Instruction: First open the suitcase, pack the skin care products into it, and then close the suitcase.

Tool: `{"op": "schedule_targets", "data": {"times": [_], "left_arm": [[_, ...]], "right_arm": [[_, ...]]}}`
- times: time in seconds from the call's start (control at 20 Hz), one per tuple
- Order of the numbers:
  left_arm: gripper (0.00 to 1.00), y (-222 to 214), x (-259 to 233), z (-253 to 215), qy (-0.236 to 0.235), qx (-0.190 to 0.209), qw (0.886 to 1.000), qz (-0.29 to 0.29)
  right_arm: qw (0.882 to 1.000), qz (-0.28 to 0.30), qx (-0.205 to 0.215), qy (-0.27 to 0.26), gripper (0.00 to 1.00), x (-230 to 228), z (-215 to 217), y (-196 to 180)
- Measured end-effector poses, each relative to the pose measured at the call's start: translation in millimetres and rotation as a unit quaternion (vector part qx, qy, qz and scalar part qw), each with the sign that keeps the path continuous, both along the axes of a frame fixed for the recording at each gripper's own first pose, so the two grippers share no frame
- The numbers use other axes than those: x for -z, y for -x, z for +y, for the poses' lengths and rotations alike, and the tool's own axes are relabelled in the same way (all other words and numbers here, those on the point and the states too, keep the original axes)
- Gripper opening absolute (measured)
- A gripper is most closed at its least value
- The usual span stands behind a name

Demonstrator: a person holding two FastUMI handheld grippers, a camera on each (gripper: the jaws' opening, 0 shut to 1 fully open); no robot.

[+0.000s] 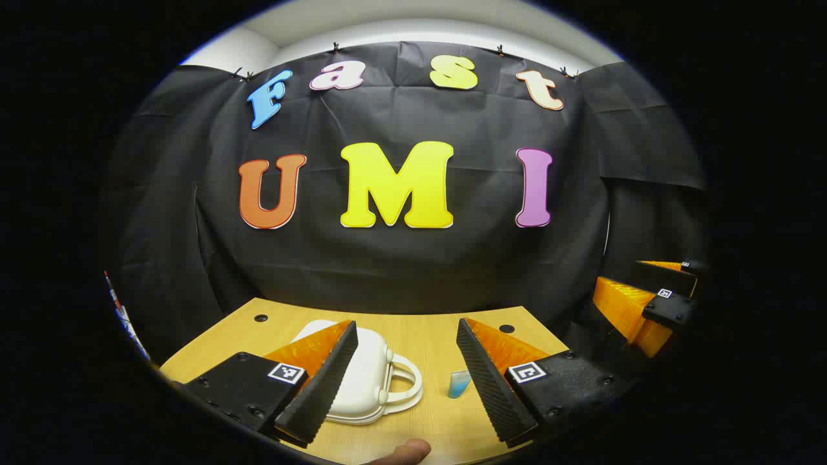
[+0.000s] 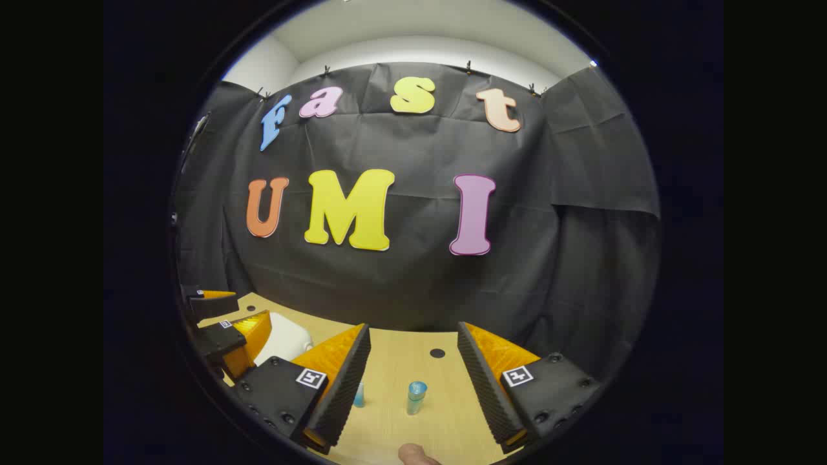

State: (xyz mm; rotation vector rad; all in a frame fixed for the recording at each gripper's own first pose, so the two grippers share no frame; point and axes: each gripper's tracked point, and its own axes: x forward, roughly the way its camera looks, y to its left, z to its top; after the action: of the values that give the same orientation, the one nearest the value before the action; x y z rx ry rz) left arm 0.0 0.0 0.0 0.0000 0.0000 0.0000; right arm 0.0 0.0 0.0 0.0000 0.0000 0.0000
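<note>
A small white hard-shell suitcase (image 1: 365, 381) lies flat and closed on the wooden table (image 1: 426, 329), its handle toward the right. My left gripper (image 1: 406, 381) hovers open above its right side, nothing between the fingers. A small blue bottle (image 1: 458, 384) stands just right of the handle, partly behind the right finger. In the right gripper view, my right gripper (image 2: 413, 391) is open over the table, with a blue bottle (image 2: 416, 396) standing between and beyond its fingers and a second blue one (image 2: 358, 394) beside the left finger. The suitcase (image 2: 281, 342) shows at the left there.
The black booth cloth hangs close behind the table's far edge. Round cable holes (image 1: 260, 318) (image 2: 437, 353) sit in the tabletop. The right gripper (image 1: 646, 303) shows at the right edge of the left gripper view; the left gripper (image 2: 226, 329) at the left of the right gripper view.
</note>
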Motion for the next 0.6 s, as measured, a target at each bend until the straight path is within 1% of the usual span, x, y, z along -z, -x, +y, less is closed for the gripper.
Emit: {"op": "schedule_targets", "data": {"times": [0.6], "left_arm": [[0.98, -3.1, -2.3, -0.3, -0.007, -0.001, 1.000, -0.009]], "right_arm": [[1.000, 0.007, -0.003, 0.004, 0.80, 4.0, 0.3, -3.5]]}}
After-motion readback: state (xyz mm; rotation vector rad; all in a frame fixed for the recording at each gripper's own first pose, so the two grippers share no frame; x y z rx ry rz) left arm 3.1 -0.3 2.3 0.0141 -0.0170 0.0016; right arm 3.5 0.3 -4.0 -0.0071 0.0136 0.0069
